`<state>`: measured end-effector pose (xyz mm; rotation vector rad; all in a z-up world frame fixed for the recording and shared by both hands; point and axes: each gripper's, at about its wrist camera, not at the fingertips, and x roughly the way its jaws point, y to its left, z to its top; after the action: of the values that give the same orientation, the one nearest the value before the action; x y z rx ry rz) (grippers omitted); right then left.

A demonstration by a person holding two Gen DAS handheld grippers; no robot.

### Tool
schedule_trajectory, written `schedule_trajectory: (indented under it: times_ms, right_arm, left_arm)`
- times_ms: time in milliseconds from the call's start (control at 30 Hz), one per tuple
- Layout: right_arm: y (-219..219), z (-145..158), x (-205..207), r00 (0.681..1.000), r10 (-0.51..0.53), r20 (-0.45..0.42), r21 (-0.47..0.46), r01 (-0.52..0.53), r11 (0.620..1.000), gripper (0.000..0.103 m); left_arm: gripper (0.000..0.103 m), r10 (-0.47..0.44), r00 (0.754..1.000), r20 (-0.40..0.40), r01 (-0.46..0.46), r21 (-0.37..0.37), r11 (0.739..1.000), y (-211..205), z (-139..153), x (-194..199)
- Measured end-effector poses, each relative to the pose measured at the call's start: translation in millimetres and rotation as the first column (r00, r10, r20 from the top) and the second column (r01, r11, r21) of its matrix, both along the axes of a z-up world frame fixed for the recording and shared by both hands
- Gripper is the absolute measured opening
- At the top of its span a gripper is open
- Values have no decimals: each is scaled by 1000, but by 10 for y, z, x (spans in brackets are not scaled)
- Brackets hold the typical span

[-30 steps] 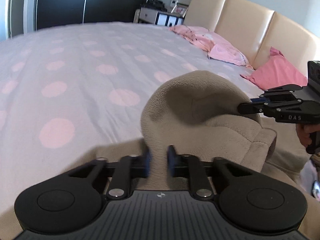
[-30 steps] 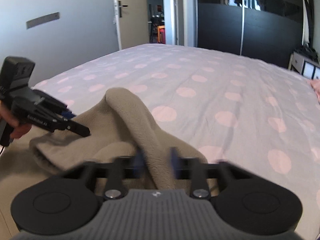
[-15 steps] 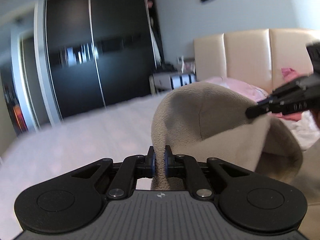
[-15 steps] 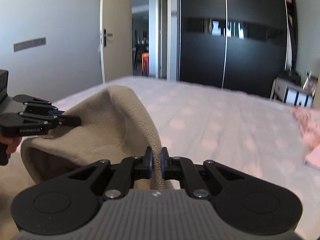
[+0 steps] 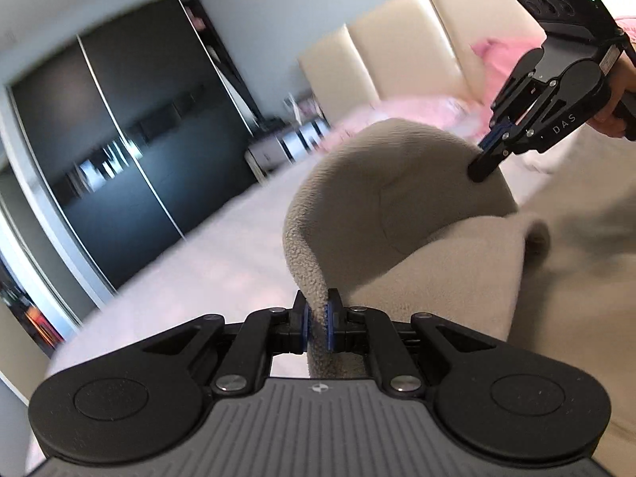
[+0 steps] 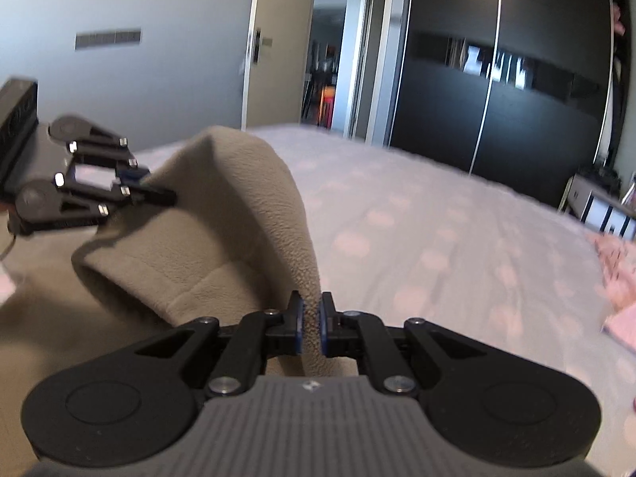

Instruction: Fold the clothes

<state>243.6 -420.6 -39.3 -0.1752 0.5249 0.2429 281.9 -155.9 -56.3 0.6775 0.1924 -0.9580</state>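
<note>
Above the polka-dot bed (image 6: 457, 246), left hand-held gripper (image 5: 316, 324) and right hand-held gripper (image 6: 309, 328) each clenched the beige fleece garment's (image 5: 389, 183) raised edge.

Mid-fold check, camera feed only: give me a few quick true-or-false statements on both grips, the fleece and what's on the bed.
1. The left gripper is shut on the beige fleece garment. True.
2. The right gripper is open and holds nothing. False: it is clamped on the same fleece edge.
3. The fleece lies flat on the bed. False: the gripped edge arches above the dotted bedspread, while the rest lies lower.
4. Pink fabric lies near the cream headboard. True.
5. The wardrobe doors are white. False: they are glossy black.
</note>
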Motion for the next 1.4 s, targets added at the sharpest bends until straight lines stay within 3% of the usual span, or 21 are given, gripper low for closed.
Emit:
schedule_trajectory:
  times_ms: [100, 233, 300, 367, 433, 567, 667, 800, 900, 933, 1033, 1167, 1233, 1333, 1400]
  right_arm:
    - [24, -196, 8, 999, -4, -52, -4, 4, 1000, 9]
    - [109, -430, 51, 995, -10, -99, -19, 8, 1000, 12]
    - [153, -436, 4, 996, -3, -85, -41, 0, 999, 20]
    - [200, -398, -75, 999, 14, -51, -72, -18, 997, 34]
    - [248, -358, -183, 999, 37, -19, -107, -39, 993, 35]
    - [344, -331, -494, 992, 124, 32, -155, -118, 981, 41]
    - [419, -445, -665, 978, 210, -4, -202, -206, 957, 42]
    - [454, -694, -659, 981, 182, -65, -297, -194, 935, 42]
    - [358, -784, -596, 986, 139, -93, -291, -160, 943, 42]
    - [319, -776, -592, 986, 133, -96, -276, -155, 949, 42]
    - [193, -648, -644, 987, 142, -75, -196, -154, 968, 44]
    - [175, -518, -628, 992, 121, -32, -131, -124, 984, 49]
    - [193, -460, -548, 993, 114, -10, -116, -114, 987, 52]
    - [276, -357, -427, 993, 114, 10, -98, -113, 989, 53]
    - [358, -309, -366, 992, 126, 18, -104, -124, 987, 53]
  left_arm:
    - [6, 18, 998, -63, -15, 47, 999, -10, -204, 24]
    - [10, 27, 996, -81, -19, 102, 995, -51, -392, 45]
    - [18, 32, 997, -66, -26, 93, 995, 11, -404, 17]
    - [41, 47, 998, -47, -44, 60, 997, 80, -362, 7]
    - [48, 66, 998, -22, -66, 16, 998, 176, -317, -30]
    - [47, 25, 1000, -12, -25, 4, 1000, 254, -171, -293]
    - [47, -64, 998, -13, 65, 75, 995, 209, -240, -560]
    - [47, -149, 989, 9, 145, 178, 973, 45, -492, -791]
    - [47, -150, 989, 13, 142, 234, 962, -62, -629, -796]
    - [46, -154, 988, 5, 148, 235, 961, -67, -642, -787]
    - [46, -143, 987, -75, 151, 115, 982, 51, -464, -689]
    - [48, -22, 996, -83, 27, 58, 998, 107, -297, -484]
    - [47, -7, 995, -104, 11, 36, 999, 119, -243, -405]
    - [31, -49, 988, -148, 57, 48, 997, 77, -162, -402]
    - [30, -79, 984, -163, 89, 57, 994, 63, -163, -465]
